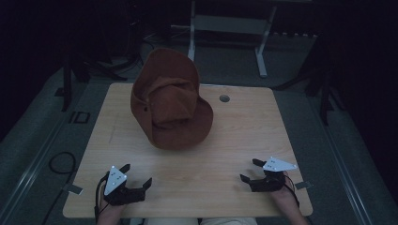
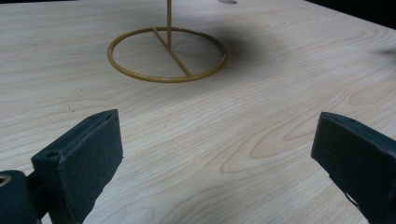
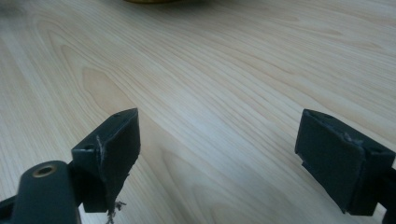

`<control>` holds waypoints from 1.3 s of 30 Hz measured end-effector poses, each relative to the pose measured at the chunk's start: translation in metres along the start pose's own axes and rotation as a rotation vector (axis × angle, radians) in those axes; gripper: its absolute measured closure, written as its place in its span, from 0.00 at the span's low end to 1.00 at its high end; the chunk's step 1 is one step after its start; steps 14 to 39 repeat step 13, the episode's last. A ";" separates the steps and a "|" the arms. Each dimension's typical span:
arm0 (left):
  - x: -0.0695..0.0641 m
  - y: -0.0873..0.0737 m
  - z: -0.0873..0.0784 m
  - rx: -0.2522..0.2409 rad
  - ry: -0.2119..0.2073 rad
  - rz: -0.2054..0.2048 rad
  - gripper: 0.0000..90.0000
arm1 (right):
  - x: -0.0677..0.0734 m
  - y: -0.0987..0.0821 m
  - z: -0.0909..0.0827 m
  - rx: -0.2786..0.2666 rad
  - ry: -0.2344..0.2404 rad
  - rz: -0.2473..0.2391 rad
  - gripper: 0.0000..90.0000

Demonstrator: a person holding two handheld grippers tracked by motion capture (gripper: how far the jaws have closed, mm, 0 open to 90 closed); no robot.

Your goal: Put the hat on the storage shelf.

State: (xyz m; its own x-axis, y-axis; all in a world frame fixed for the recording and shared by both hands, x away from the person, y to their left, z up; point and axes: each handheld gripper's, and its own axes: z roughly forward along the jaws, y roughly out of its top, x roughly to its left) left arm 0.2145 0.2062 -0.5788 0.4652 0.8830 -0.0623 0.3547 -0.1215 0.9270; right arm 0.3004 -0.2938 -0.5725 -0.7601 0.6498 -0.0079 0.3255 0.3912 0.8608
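Pale wood, the desk [image 1: 187, 187] is the largest thing here, with a small round cable hole [image 1: 224, 98] near its far edge. On its far-left part stands a brown hat [image 1: 171, 101], soft-looking felt or suede with a floppy, folded brim, raised off the surface. The left gripper view shows a thin brass-coloured wire stand [image 2: 168, 56] with a ring base, a bar across it and an upright stem, and by my reading the hat sits on that stem. I would expect the hat to be light and limp, yielding under a pinch, not fragile and not slippery; the stand looks light too and may tip or slide if the hat is dragged sideways. The brim edge nearest the person, at the lower front, seems the easiest place to take hold, one side with each tool, lifting straight up off the stem. The left tongs [image 1: 138, 176] rest low at the near left of the desk, jaws spread wide with nothing between them. The right tongs [image 1: 249, 170] rest at the near right, likewise spread wide and empty. Both are well apart from the hat.
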 end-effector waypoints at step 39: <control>0.000 0.000 0.000 0.001 0.002 0.001 0.03 | -0.010 -0.007 -0.011 -0.012 -0.026 0.047 0.16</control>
